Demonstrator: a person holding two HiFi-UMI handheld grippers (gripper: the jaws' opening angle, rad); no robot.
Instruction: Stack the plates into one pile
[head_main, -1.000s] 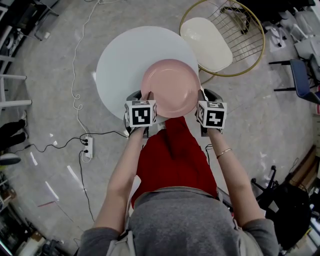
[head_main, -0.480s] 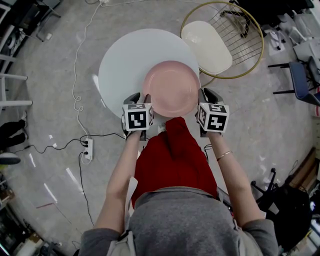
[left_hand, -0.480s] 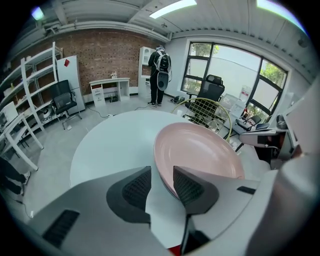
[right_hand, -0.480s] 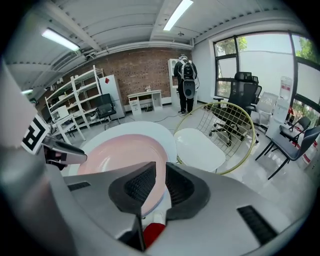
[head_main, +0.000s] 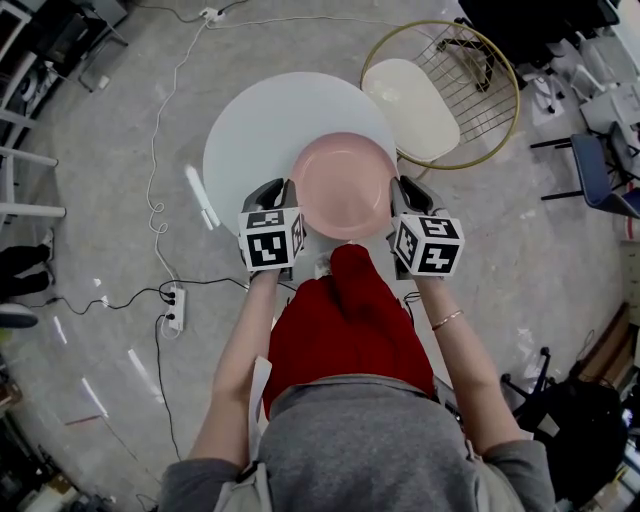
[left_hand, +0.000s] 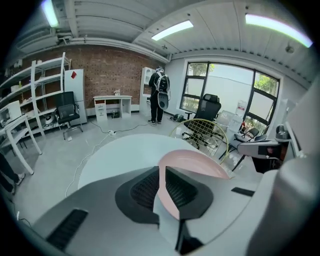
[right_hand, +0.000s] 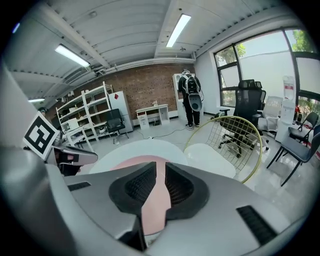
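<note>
Grey floor (head_main: 90, 200) fills most of the head view, with a white cable (head_main: 152, 150) trailing across it to a power strip (head_main: 172, 305) at the left. On it stands a round white tabletop (head_main: 255, 125). Just beside the tabletop, on its far right, is a gold wire chair (head_main: 500, 60) with a cream cushion (head_main: 412, 92).

A pink plate (head_main: 343, 185) sits over the near right part of the tabletop, its near edge reaching past the tabletop's rim toward the person's red skirt (head_main: 345, 320). From these views I cannot tell whether the plate touches the surface.

The plate is held from both sides. The left hand-held gripper (head_main: 286, 195) is at the plate's left edge. Its own view shows the left hand-held gripper (left_hand: 161, 186) with its jaws having just been closing, and they now pinch the plate's rim (left_hand: 170, 205), dark ribbed pads pressed on either face. The right hand-held gripper (head_main: 398, 198) is at the plate's right edge. In its own view the right hand-held gripper (right_hand: 160, 186) is likewise clamped on the pink rim (right_hand: 152, 205), and the rest of the plate (right_hand: 131, 162) spreads out beyond the jaws over the tabletop.

A marker cube rides on each, the left cube (head_main: 270, 238) and the right cube (head_main: 428, 245), both near the person's wrists
</note>
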